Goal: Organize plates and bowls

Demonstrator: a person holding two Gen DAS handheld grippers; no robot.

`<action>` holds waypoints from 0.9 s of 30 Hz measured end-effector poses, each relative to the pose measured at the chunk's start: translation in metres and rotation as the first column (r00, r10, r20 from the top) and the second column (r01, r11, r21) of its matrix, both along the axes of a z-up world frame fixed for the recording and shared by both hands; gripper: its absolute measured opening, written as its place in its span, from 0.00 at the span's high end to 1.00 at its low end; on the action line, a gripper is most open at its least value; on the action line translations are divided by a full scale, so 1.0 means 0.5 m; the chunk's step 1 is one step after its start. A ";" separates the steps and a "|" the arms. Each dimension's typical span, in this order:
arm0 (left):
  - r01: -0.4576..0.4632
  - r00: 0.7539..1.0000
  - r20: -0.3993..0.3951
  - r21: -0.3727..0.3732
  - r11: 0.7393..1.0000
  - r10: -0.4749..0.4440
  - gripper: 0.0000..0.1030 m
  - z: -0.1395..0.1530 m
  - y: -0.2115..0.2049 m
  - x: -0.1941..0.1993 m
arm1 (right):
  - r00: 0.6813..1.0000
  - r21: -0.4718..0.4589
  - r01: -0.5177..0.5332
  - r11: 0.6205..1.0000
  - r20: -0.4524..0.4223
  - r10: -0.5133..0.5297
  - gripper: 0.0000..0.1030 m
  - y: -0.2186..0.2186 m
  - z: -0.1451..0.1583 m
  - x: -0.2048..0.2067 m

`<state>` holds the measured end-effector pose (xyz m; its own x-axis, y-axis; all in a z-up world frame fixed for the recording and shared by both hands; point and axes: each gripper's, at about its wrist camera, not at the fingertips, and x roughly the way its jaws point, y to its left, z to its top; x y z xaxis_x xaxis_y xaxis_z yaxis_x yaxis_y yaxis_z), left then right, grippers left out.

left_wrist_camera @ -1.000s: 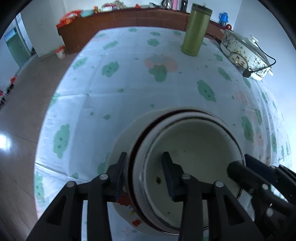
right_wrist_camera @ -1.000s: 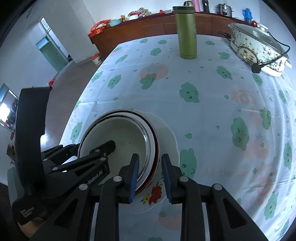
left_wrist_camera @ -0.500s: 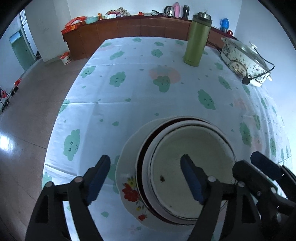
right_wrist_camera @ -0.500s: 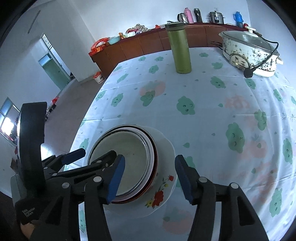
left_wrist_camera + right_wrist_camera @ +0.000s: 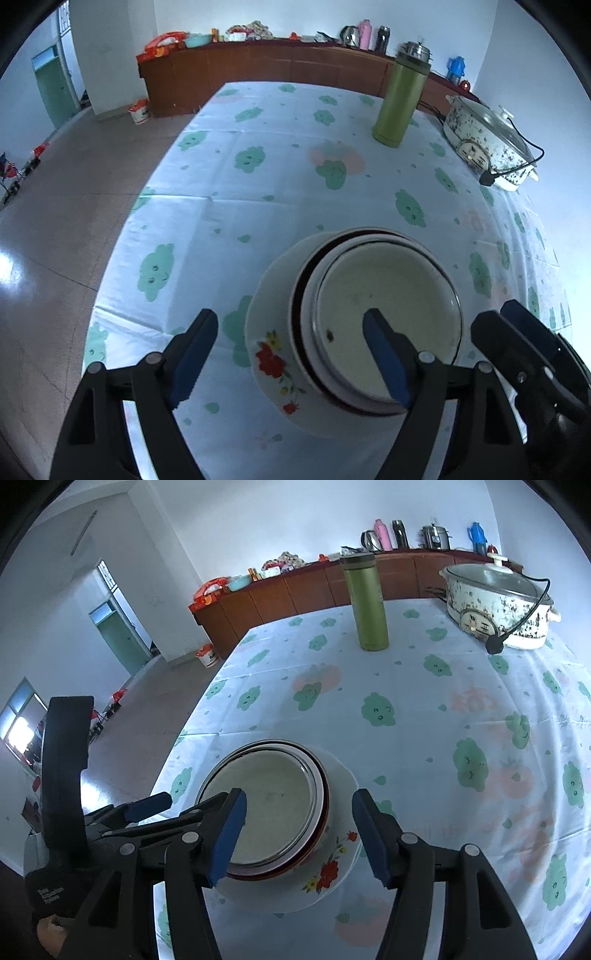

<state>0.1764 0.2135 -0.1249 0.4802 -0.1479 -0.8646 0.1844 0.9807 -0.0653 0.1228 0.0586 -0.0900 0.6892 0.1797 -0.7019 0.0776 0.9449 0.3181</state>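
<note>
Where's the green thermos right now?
The green thermos stands upright at the table's far end in both views, just left of the speckled cooker, well beyond the stacked dishes.

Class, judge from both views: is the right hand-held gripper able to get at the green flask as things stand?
Probably yes. The right hand-held gripper is open, and only bare tablecloth lies between the stacked dishes and the green flask.

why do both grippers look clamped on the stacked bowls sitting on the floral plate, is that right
Not quite: both are open. In the left wrist view the left gripper is spread wide; in the right wrist view the right gripper too. The stacked bowls do sit on the floral plate.
</note>
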 end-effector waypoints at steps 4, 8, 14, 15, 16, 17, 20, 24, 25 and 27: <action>-0.032 0.999 0.042 0.019 0.999 0.031 0.20 0.016 0.013 -0.029 | 0.999 -0.004 -0.002 1.000 0.033 0.002 0.40 0.003 0.009 -0.021; -0.049 0.996 0.078 0.029 0.998 0.047 0.20 0.038 0.020 -0.068 | 0.997 -0.016 -0.015 1.000 0.078 0.016 0.40 0.007 0.034 -0.052; -0.059 0.988 0.147 0.051 0.997 0.051 0.20 0.077 0.020 -0.141 | 0.989 -0.026 -0.028 0.999 0.143 0.031 0.40 0.010 0.074 -0.115; -0.062 0.987 0.152 0.051 0.997 0.054 0.20 0.081 0.020 -0.151 | 0.988 -0.028 -0.031 0.999 0.149 0.035 0.40 0.010 0.080 -0.128; -0.063 0.986 0.159 0.049 0.997 0.055 0.20 0.087 0.020 -0.164 | 0.988 -0.026 -0.031 0.999 0.153 0.035 0.40 0.009 0.083 -0.138; -0.063 0.984 0.168 0.050 0.997 0.053 0.20 0.093 0.018 -0.176 | 0.987 -0.025 -0.028 0.999 0.157 0.032 0.40 0.007 0.087 -0.149; -0.060 0.981 0.187 0.056 0.997 0.048 0.20 0.106 0.011 -0.209 | 0.983 -0.044 -0.024 0.999 0.183 0.032 0.40 0.003 0.103 -0.189; -0.065 0.975 0.216 0.056 0.996 0.052 0.20 0.123 -0.002 -0.249 | 0.976 -0.067 -0.008 0.998 0.218 0.023 0.40 -0.008 0.122 -0.238; -0.064 0.973 0.226 0.057 0.996 0.050 0.20 0.129 -0.006 -0.261 | 0.974 -0.067 -0.003 0.998 0.224 0.018 0.40 -0.012 0.126 -0.248; -0.066 0.969 0.242 0.061 0.996 0.050 0.20 0.137 -0.011 -0.279 | 0.971 -0.063 0.005 0.998 0.238 0.010 0.38 -0.019 0.131 -0.268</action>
<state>0.0368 0.2077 -0.0566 0.6810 -0.0584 -0.7300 0.1292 0.9908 0.0413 -0.0113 0.0489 -0.0243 0.8373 0.1426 -0.5279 0.0043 0.9637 0.2671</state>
